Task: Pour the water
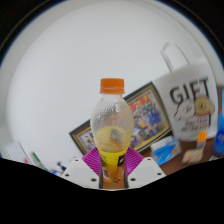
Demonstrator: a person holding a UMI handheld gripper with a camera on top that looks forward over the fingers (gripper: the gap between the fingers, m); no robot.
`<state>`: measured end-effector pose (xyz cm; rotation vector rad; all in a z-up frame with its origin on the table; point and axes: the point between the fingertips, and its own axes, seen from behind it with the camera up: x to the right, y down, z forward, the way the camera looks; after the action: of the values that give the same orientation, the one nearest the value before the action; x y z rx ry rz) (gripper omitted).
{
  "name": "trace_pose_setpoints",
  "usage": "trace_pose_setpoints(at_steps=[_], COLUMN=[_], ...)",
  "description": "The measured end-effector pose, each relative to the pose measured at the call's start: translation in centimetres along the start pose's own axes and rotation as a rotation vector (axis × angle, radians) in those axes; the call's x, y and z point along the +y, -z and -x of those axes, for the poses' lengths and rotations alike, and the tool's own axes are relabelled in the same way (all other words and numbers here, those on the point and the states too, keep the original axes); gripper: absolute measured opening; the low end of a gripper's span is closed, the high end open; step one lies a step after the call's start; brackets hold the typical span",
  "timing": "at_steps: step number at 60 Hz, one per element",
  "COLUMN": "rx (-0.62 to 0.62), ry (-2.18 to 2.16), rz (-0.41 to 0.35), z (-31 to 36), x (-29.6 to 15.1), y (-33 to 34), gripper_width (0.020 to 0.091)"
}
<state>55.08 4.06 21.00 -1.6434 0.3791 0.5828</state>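
A clear plastic bottle (112, 120) with an orange cap and yellow liquid in its lower part stands upright between my fingers. My gripper (112, 160) is shut on the bottle, both purple pads (93, 160) pressing its lower body. The bottle appears lifted in front of a pale wall. Its base is hidden behind the gripper body.
Behind the bottle lie a framed picture (145, 110) and a white bag (190, 100) printed GIFT. Small cluttered items (165, 150) sit on a surface to the right and several more to the left (30, 158).
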Motion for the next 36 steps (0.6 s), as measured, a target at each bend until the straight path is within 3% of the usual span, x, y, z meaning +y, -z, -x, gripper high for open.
trace_pose_setpoints(at_steps=[12,24,36], rx=[0.208,0.295,0.322], ry=[0.421,0.543,0.526], rz=[0.014,0.148,0.206], z=[-11.4,-20.1,-24.2], x=[-0.7,6.3,11.3], y=[0.9,0.9,0.9], gripper_width=[0.0273,0.0271,0.0274])
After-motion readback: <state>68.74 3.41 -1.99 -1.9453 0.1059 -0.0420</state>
